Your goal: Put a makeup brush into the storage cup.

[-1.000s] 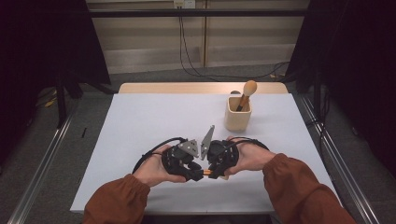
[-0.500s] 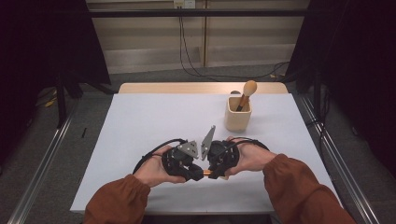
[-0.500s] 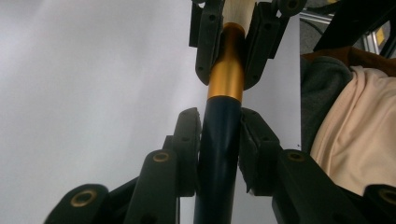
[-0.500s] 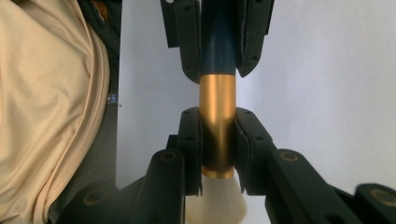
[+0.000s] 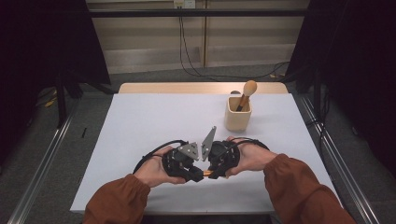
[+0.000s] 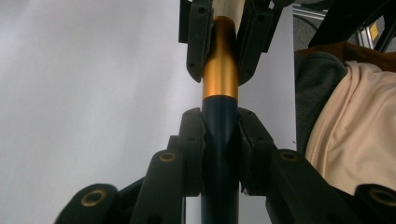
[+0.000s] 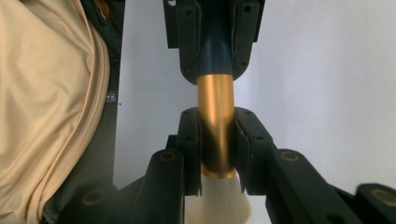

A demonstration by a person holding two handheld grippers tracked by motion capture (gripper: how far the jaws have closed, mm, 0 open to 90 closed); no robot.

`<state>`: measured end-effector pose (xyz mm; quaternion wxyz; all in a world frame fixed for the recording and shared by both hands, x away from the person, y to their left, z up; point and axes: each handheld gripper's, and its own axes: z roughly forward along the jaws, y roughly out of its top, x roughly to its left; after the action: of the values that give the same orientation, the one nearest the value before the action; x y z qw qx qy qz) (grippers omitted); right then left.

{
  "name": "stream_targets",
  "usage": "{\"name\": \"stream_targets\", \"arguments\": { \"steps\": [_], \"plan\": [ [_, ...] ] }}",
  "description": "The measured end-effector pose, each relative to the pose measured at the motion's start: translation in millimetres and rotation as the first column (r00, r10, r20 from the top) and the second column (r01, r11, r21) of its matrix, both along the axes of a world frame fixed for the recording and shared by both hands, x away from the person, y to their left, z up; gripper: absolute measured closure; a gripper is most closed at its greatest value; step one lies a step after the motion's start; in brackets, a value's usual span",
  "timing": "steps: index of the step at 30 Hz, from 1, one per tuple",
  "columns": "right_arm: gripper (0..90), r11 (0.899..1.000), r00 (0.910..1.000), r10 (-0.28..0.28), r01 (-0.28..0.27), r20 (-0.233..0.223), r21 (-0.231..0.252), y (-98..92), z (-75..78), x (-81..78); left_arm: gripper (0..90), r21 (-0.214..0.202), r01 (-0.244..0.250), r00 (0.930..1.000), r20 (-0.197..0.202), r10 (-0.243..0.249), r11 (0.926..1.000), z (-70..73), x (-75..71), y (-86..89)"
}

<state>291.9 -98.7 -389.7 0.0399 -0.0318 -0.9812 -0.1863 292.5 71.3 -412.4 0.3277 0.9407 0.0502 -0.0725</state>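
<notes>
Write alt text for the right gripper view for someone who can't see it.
Two black grippers facing each other clamp one makeup brush over a white table: the right gripper grips its gold ferrule, the left gripper its dark handle.

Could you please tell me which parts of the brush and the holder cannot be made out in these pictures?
- Brush: in the left gripper view, handle end cut off at the bottom edge; bristle tip cut off at the top edge.
- High view: the left gripper and right gripper cover most of it.
- Holder: interior hidden by its wall; the standing brush shows its top alone.
</notes>
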Motion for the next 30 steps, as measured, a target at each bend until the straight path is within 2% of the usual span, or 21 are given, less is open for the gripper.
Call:
{"name": "stream_targets", "arguments": {
  "steps": [7, 10, 12, 14, 18, 22, 28, 29, 30],
  "plan": [
    [73.8, 1.000, 0.9999, -0.001, 0.001, -0.017, 0.007, -1.3, 0.4, 1.2, 74.7, -0.008, 0.011, 0.9999, -0.004, -0.012, 0.9999, 0.1, 1.1, 0.9],
    [70.5, 1.000, 0.9996, 0.006, -0.006, -0.029, 0.016, -0.9, 0.2, 1.4, 74.8, -0.002, 0.008, 0.9999, -0.010, -0.008, 1.0000, 0.0, 0.1, 0.9],
    [65.4, 1.000, 0.9995, -0.001, 0.002, -0.030, 0.014, -0.5, -0.3, 0.9, 74.8, -0.006, 0.004, 1.0000, -0.006, -0.004, 1.0000, -0.1, 1.6, 1.6],
    [56.2, 1.000, 0.9994, -0.002, 0.002, -0.035, 0.017, -0.1, -1.1, 0.8, 74.8, -0.011, -0.006, 1.0000, -0.003, 0.006, 0.9999, 0.5, 3.4, 3.0],
    [42.9, 0.999, 0.9993, -0.037, 0.038, -0.010, 0.038, -2.2, -0.2, 1.9, 74.8, -0.024, -0.029, 0.9996, 0.000, 0.029, 0.9993, 2.2, 5.6, 7.2],
    [33.1, 0.995, 0.9970, -0.076, 0.075, 0.014, 0.060, -7.5, 1.6, 3.6, 74.7, -0.044, -0.046, 0.9989, -0.013, 0.046, 0.9979, 3.5, 7.9, 13.7],
    [23.1, 0.984, 0.9880, -0.152, 0.149, 0.025, 0.097, -19.0, 3.5, 6.1, 74.8, -0.063, -0.086, 0.9961, -0.024, 0.085, 0.9943, 1.6, 9.3, 22.3],
    [18.8, 0.981, 0.9852, -0.169, 0.165, 0.029, 0.100, -21.1, 3.9, 6.2, 74.7, -0.067, -0.091, 0.9958, -0.022, 0.089, 0.9937, 1.3, 10.2, 24.2],
    [18.4, 0.979, 0.9832, -0.180, 0.175, 0.032, 0.108, -23.7, 3.9, 6.9, 74.7, -0.075, -0.097, 0.9949, -0.035, 0.094, 0.9925, 0.6, 10.6, 25.9]
  ]
}}
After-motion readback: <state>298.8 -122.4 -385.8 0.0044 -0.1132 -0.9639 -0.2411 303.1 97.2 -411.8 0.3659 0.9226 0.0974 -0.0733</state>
